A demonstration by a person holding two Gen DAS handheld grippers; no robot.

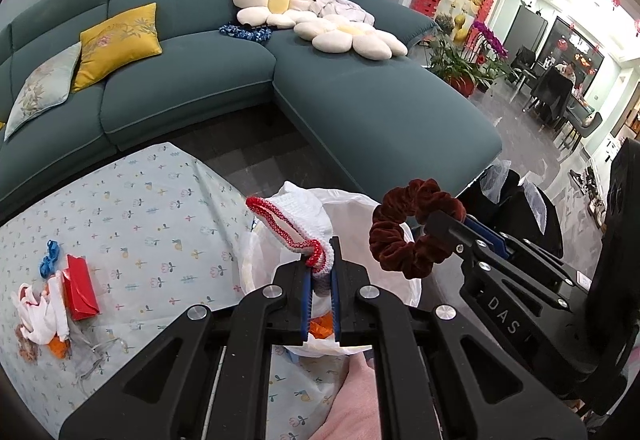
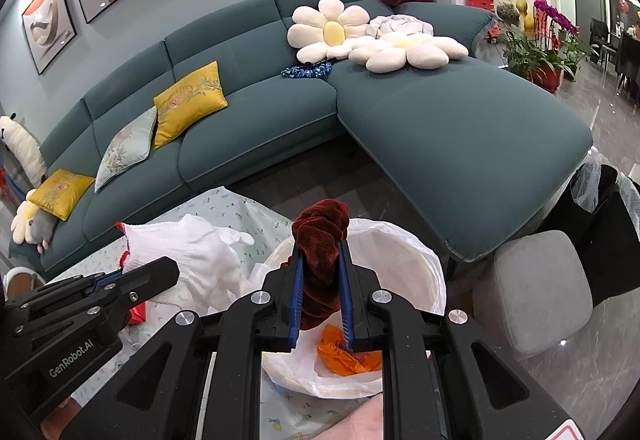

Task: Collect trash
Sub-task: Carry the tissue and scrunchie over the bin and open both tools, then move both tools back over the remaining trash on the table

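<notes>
**Glove and scrunchie held over the lined bin**

On the floral-cloth surface [image 1: 132, 208], far to the left of the left gripper [image 1: 320, 272], a red packet [image 1: 80, 294], a blue scrap [image 1: 49, 260] and crumpled white and orange wrappers [image 1: 40, 316] are seen lying close together. The left gripper is pressed together on a white knitted glove [image 1: 296, 224] with a red-edged cuff; the cuff is pinched between the blue pads [image 1: 306, 292] and the rest of the glove is carried ahead of the fingertips. Directly beneath and ahead of both grippers a bin lined with a white bag [image 2: 424, 260] is found at the edge of the surface, and an orange wrapper [image 2: 344, 354] is seen lying inside it. To the right of the left gripper, the right gripper [image 2: 322, 264] is closed on a dark red velvet scrunchie [image 2: 320, 240], which is squeezed between the pads and bunched above the fingertips, over the bin's opening. Well beyond the grippers a teal sofa [image 2: 460, 136] with flower cushions [image 2: 328, 32] is seen, and a grey stool [image 2: 536, 292] stands to the right of the bin
</notes>
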